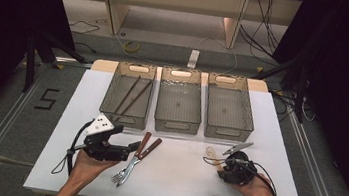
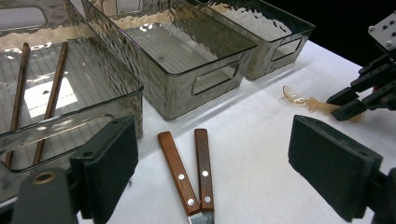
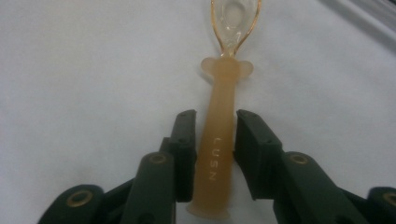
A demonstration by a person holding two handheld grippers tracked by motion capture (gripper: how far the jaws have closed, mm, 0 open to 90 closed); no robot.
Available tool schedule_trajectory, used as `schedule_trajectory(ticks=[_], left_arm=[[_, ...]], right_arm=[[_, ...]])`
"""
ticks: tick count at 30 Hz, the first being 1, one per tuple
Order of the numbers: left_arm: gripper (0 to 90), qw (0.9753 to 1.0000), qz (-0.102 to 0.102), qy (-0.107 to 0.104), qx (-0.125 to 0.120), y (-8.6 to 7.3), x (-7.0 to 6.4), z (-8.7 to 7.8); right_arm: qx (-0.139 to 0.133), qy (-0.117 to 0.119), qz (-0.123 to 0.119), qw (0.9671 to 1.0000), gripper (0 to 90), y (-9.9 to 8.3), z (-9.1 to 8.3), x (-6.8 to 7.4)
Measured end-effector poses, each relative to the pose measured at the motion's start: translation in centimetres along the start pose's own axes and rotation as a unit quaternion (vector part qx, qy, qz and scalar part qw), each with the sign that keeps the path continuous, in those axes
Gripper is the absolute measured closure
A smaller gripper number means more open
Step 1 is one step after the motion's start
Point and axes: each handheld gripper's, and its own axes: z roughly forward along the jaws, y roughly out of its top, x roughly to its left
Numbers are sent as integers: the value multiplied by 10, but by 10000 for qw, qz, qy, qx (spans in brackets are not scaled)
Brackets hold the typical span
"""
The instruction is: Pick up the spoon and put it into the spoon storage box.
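Right gripper [image 3: 212,154] fingers narrowed around spoon [image 3: 219,140] handle on counter [image 3: 84,70], not clearly clamped; could slip if lifted early. Left gripper [image 2: 233,158] fingers wide.

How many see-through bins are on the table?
3, in a row at the table's far side: the left bin holds two chopsticks, the middle bin and right bin look empty.
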Motion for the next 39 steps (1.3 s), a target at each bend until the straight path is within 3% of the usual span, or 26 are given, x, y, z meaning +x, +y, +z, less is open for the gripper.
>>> schedule_trajectory(ticks=[11, 20, 25, 30, 35, 39], left_arm=[[156, 10000, 55, 38, -2, 0, -1, 1], [156, 10000, 27, 48, -31, 0, -1, 1], [156, 10000, 7, 58, -32, 0, 0, 2], [156, 10000, 23, 62, 5, 0, 0, 2], [156, 10000, 5, 61, -28, 0, 0, 2], [156, 10000, -5, 66, -44, 0, 0, 2]], right_arm=[[-55, -75, -186, 9998, 755, -1, -2, 3], [-526, 32, -200, 9984, 759, 0, -19, 5], [-884, 69, -273, 9957, 759, 9, -32, 6], [-1200, 86, -329, 9922, 758, 28, -40, 6], [-1654, 167, -249, 9858, 758, 50, -48, 3], [-1828, 172, -254, 9827, 758, 69, -50, 4]])
